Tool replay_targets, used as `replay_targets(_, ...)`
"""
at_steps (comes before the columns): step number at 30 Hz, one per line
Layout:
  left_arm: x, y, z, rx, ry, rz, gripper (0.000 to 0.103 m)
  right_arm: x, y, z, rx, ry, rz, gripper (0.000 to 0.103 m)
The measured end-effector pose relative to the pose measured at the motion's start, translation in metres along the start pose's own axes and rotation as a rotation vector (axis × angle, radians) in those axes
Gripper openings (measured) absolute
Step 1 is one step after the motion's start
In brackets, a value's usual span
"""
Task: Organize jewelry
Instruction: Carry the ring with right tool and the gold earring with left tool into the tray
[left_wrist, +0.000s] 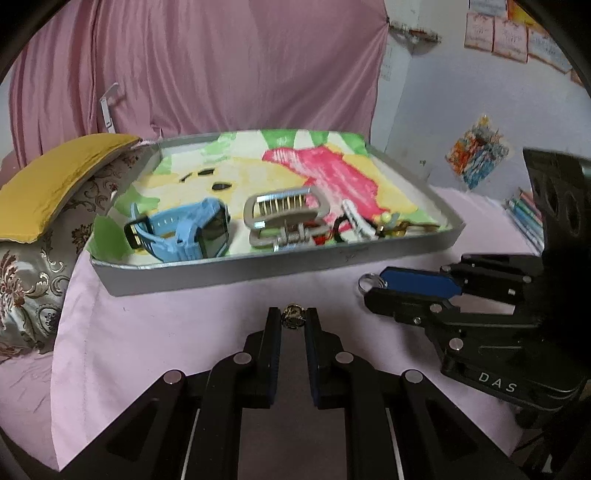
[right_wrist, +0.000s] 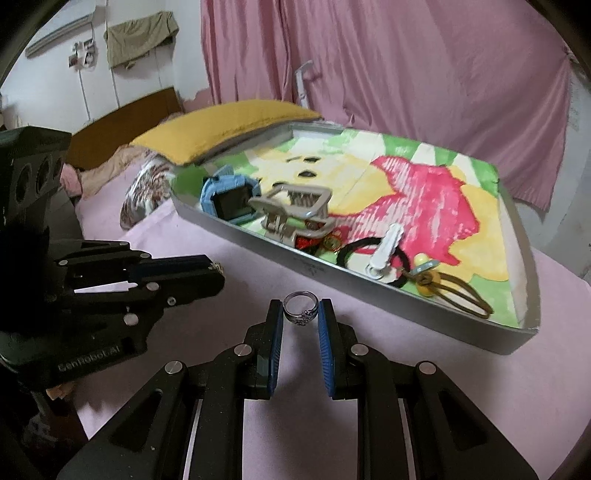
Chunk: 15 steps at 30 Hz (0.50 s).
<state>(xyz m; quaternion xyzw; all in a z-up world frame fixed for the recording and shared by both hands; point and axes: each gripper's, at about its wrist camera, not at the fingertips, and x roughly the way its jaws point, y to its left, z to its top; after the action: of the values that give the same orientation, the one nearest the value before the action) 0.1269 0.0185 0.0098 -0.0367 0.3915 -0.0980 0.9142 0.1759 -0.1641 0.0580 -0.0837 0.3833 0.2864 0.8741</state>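
Note:
My left gripper (left_wrist: 293, 317) is shut on a small gold-toned earring (left_wrist: 292, 316), held at its fingertips in front of the grey tray (left_wrist: 236, 271). My right gripper (right_wrist: 301, 312) is shut on a silver ring (right_wrist: 301, 311) and also shows in the left wrist view (left_wrist: 373, 286), with the ring (left_wrist: 367, 284) at its tip. The tray (right_wrist: 295, 260) holds a blue watch (left_wrist: 184, 232), a silver hair claw (left_wrist: 284, 218), a white clip (right_wrist: 384, 251), a black hair tie (right_wrist: 354, 251) and brown elastic loops (right_wrist: 458, 293). My left gripper also shows in the right wrist view (right_wrist: 216, 271).
The tray, lined with a colourful cartoon sheet (left_wrist: 332, 173), lies on a pink bedsheet (left_wrist: 184, 332). A yellow cushion (left_wrist: 55, 184) on a patterned pillow (left_wrist: 33, 280) sits left of the tray. A pink curtain (left_wrist: 221, 66) hangs behind. Pens (left_wrist: 524, 218) lie at right.

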Motion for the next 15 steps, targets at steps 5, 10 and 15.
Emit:
replay_targets(5,-0.017,-0.005,0.006,-0.007,-0.107,0.002,0.012,-0.016,-0.004,0.001,0.025,-0.094,-0.028,0.017)
replay_targets(10,-0.030,-0.013,0.014,0.004,-0.203,0.014,0.012,-0.036,-0.009,0.004,0.045,-0.210,-0.093,0.017)
replay_targets(15,-0.036,-0.017,0.022,0.000,-0.273,0.026,0.012,-0.053,-0.015,0.010,0.062,-0.315,-0.147,0.017)
